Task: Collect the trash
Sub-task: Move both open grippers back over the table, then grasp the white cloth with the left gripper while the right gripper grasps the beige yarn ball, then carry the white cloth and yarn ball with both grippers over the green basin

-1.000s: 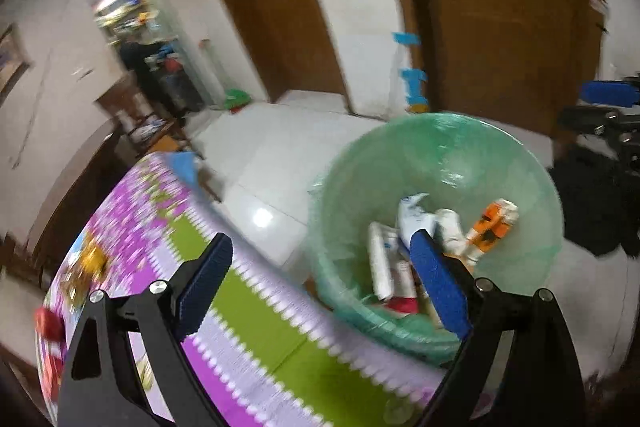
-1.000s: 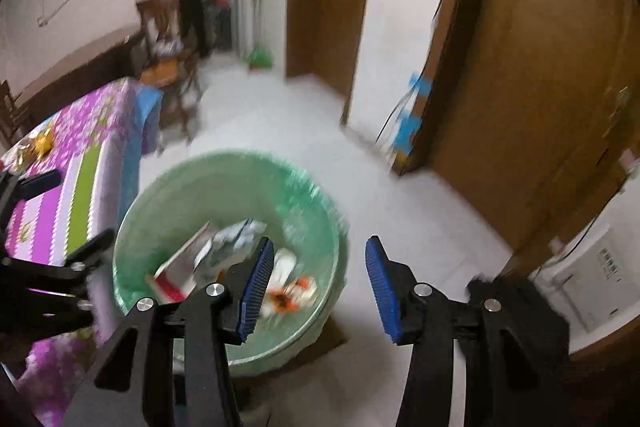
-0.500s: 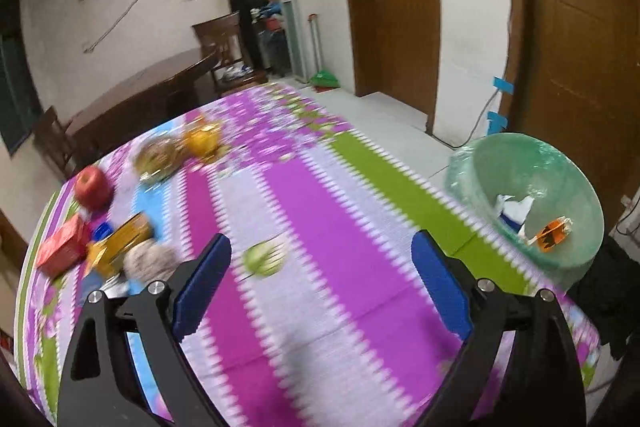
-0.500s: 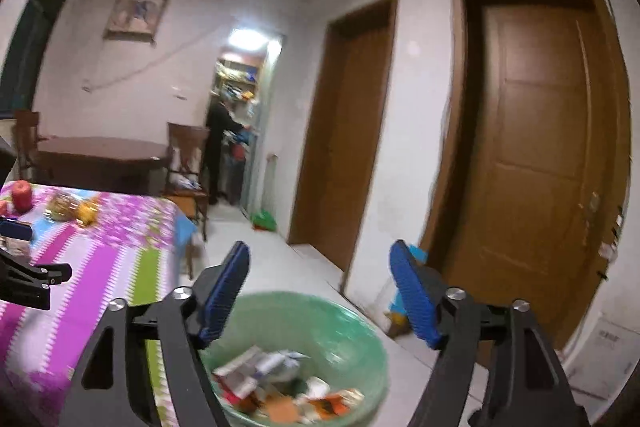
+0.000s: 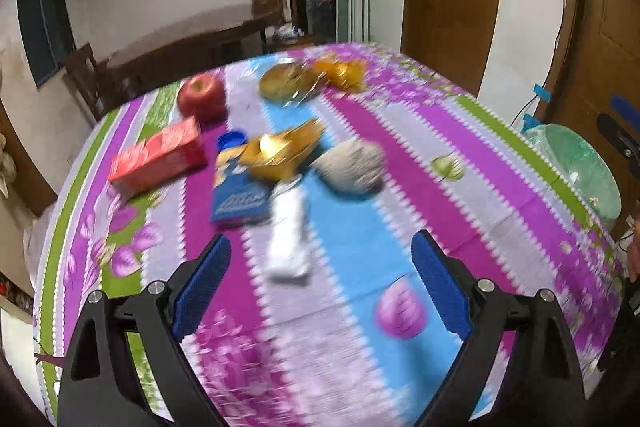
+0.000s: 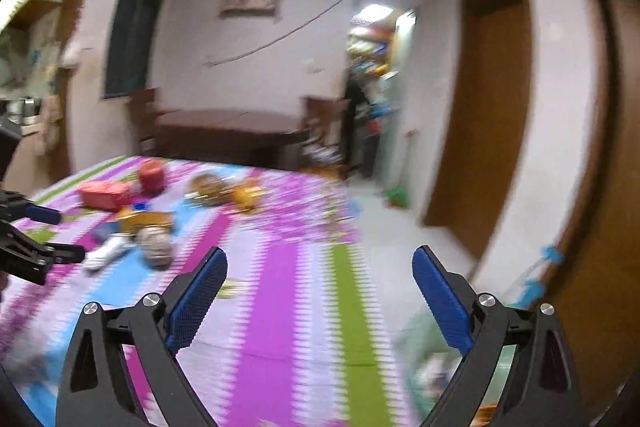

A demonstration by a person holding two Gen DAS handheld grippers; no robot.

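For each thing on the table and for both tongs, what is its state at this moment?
Left tongs: open, holding nothing, above the table.
Right tongs: open, holding nothing.
Red box: lying flat.
Blue pouch: lying flat, blue cap on.
White tube: lying down, blurred.
Yellow wrapper: crumpled, open.
Apple: whole.
Green bin: lined with a bag, beside the table edge.

Green bin [image 5: 580,163]: standing off the table's far right corner, contents too blurred to identify. White wrapper [image 5: 289,231], middle of table: smearing, print unreadable. Blue pouch [image 5: 236,187], just left of it: lettering blurring. Bin [image 6: 424,367] in right wrist view: fading into blur, partly hiding behind the finger.
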